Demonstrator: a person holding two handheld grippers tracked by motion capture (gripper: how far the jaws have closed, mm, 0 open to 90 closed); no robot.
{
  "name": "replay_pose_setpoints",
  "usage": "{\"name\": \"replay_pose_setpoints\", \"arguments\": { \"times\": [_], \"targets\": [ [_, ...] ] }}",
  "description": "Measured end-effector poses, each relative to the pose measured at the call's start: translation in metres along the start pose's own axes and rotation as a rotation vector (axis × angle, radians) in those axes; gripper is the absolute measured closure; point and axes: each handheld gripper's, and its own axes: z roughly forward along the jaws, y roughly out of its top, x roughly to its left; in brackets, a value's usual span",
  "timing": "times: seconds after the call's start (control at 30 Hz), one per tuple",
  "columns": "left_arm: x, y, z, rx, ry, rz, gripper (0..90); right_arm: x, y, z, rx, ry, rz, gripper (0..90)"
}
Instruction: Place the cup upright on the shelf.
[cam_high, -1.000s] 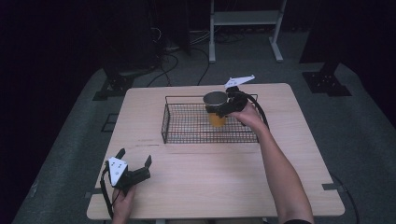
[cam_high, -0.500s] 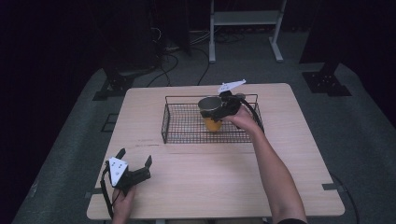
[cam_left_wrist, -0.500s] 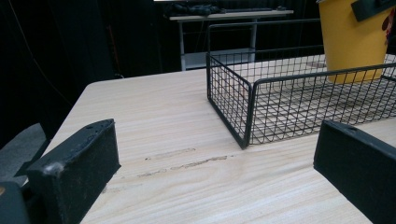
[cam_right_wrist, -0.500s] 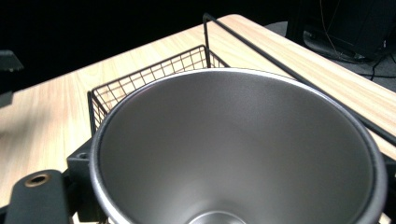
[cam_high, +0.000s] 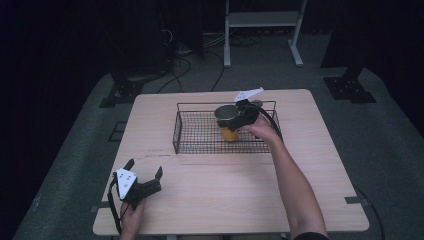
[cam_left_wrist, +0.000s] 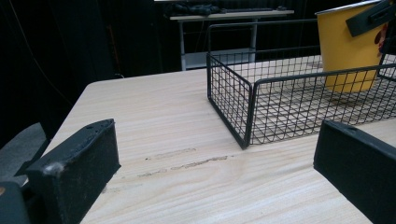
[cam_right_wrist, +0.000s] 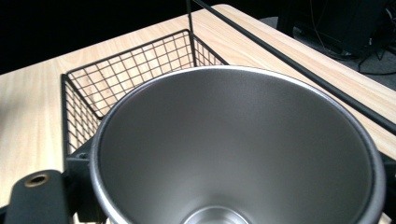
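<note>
High view: light wooden table (cam_high: 310, 200), black wire basket (cam_high: 200, 145) toward the far side, yellow cup (cam_high: 229, 131) inside the basket near its right end, upright.
Left gripper view: yellow outer wall of the cup (cam_left_wrist: 348, 56) seen through the basket mesh (cam_left_wrist: 233, 100); a scuff mark on the table (cam_left_wrist: 182, 163) in front of the basket.
Right gripper view: bare metal inside of the cup (cam_right_wrist: 243, 154), empty, rim close to the camera; far basket corner (cam_right_wrist: 140, 70) behind it.
Basket contents: the cup alone.
Right gripper (cam_high: 240, 116): over the basket, fingers closed on the cup at its rim; forearm stretched forward from the near right edge.
Left gripper (cam_high: 145, 172): near the front left corner of the table, well apart from the basket, fingers (cam_left_wrist: 77, 168) spread wide, holding nothing, aimed toward the basket.
</note>
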Motion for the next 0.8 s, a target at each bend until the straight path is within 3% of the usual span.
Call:
{"name": "replay_pose_setpoints", "arguments": {
  "times": [0.23, 0.8],
  "targets": [
    [0.0002, 0.0000, 0.0000, 0.001, 0.000, -0.002, 0.0, -0.0044, -0.0088, 0.0053, 0.050, -0.029, -0.016, 11.8],
    [0.0003, 0.0000, 0.0000, 0.001, 0.001, -0.002, 0.0, -0.0030, -0.0094, 0.0041, 0.046, -0.039, -0.037, 4.6]
  ]
}}
